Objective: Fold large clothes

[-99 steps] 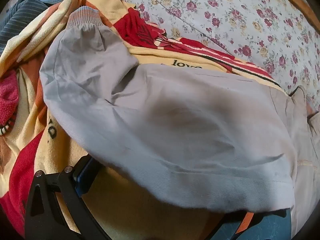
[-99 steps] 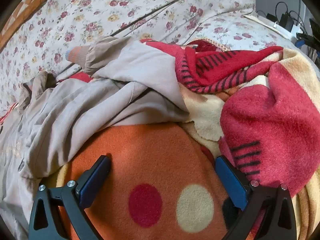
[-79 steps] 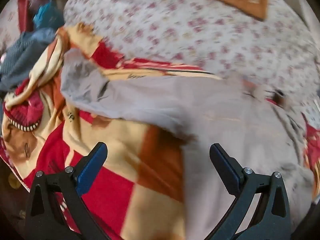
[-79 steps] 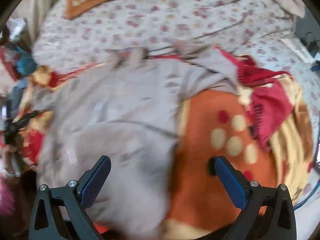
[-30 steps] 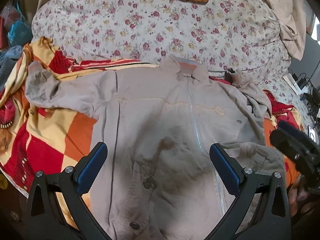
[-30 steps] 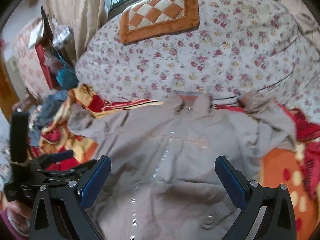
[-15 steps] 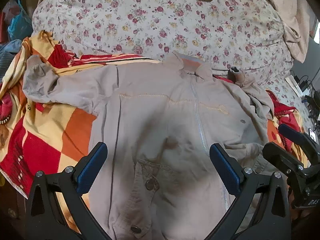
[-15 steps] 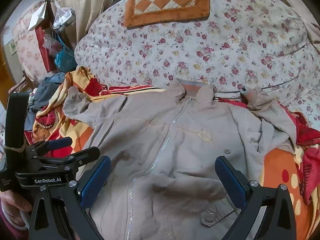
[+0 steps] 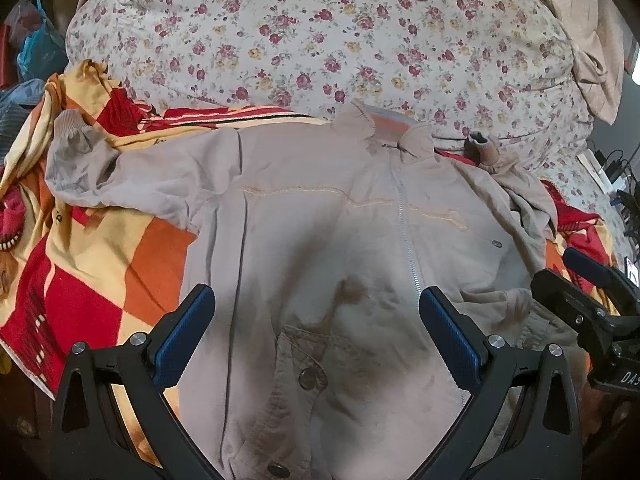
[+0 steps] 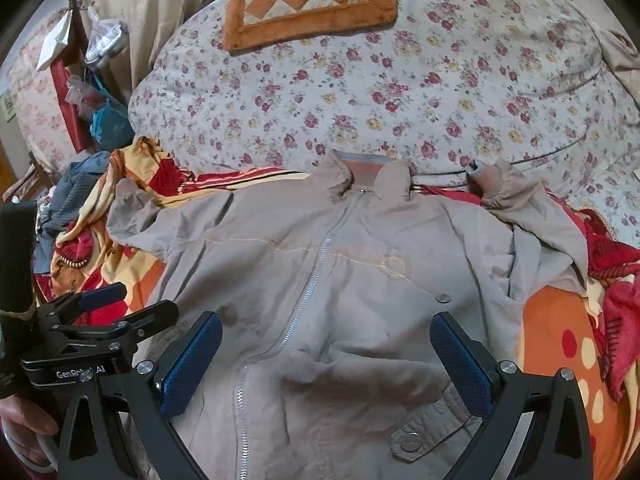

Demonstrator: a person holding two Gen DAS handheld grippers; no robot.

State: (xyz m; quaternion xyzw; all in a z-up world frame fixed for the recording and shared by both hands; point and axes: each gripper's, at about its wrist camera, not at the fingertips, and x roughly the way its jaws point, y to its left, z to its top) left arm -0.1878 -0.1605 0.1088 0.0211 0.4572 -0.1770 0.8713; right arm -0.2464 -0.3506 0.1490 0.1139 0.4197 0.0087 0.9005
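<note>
Both grippers spread wide — over zipped beige jacket.

jacket: beige-grey, silver zipper
blanket: red, orange, yellow checks
bedspread: white, red roses
cushion: orange-white checks

Matt, creased grey cloth jacket with metal zip, on fuzzy fleece blanket; matt black plastic fingers.

The setting is a home bedroom. A bed with a floral sheet carries a checkered cushion and a patterned blanket; curtains and piled clothes stand alongside.
</note>
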